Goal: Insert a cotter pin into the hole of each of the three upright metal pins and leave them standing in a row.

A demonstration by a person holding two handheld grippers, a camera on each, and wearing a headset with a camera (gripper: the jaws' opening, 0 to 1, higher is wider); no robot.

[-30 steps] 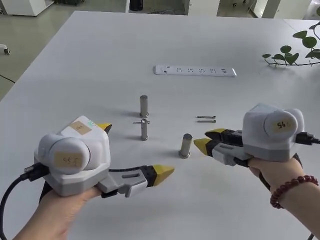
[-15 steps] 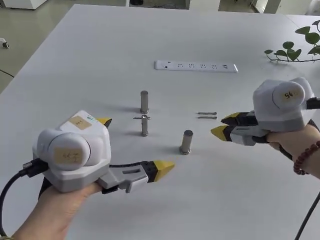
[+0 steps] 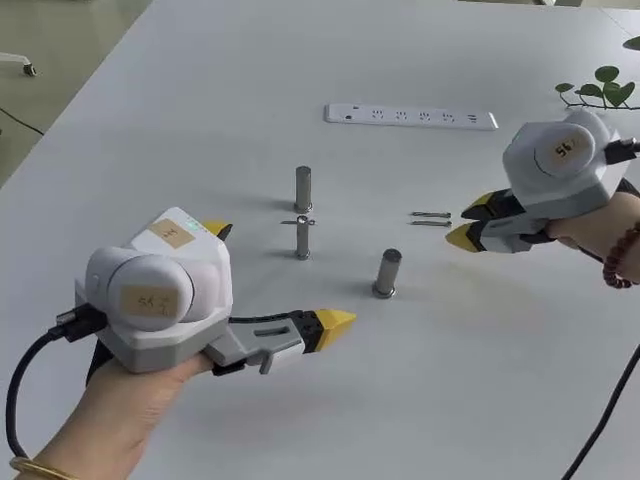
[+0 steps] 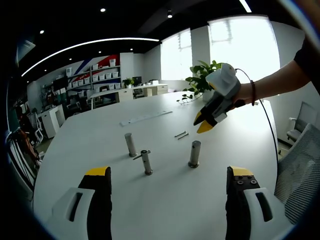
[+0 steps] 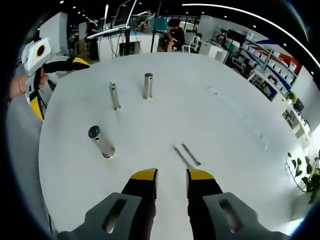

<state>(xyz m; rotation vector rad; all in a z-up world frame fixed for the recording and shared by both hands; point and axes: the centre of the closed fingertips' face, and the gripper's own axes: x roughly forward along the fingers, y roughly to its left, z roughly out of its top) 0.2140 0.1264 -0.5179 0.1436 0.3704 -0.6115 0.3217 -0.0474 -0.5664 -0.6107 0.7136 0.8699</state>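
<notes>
— Nearest the viewer, over the white table [image 3: 480, 400], which tool appears, and how are its jaws set?

— Left gripper [image 3: 275, 274], held in a hand [image 3: 130, 420]. Jaws are spread wide with nothing between them, and they point toward the pins. In the left gripper view all three pins stand between the two yellow tips.

— And the task's pieces beyond it?

— Three metal pins, all upright.
- Nearest metal pin [image 3: 387, 272]: the thickest, standing to the right of the line of the other two.
- Middle metal pin [image 3: 302, 243]: slimmer, with a cotter pin [image 3: 296, 221] passing crosswise through it near the top.
- Farthest metal pin [image 3: 303, 187]: directly behind the middle one.

— Where are the other cotter pins?

— Two loose cotter pins [image 3: 430, 214] lie flat, side by side, well to the right of the middle pin. Right gripper [image 3: 470, 222] hovers just beside them. Its tips are aimed at their near ends, and its jaws are slightly parted and grasp nothing. In the right gripper view the pair lies just ahead of the jaws.

— Background?

— Power strip [image 3: 410, 116], lying crosswise farther up the table. Leafy plant [image 3: 600, 88], at the far right edge.
</notes>
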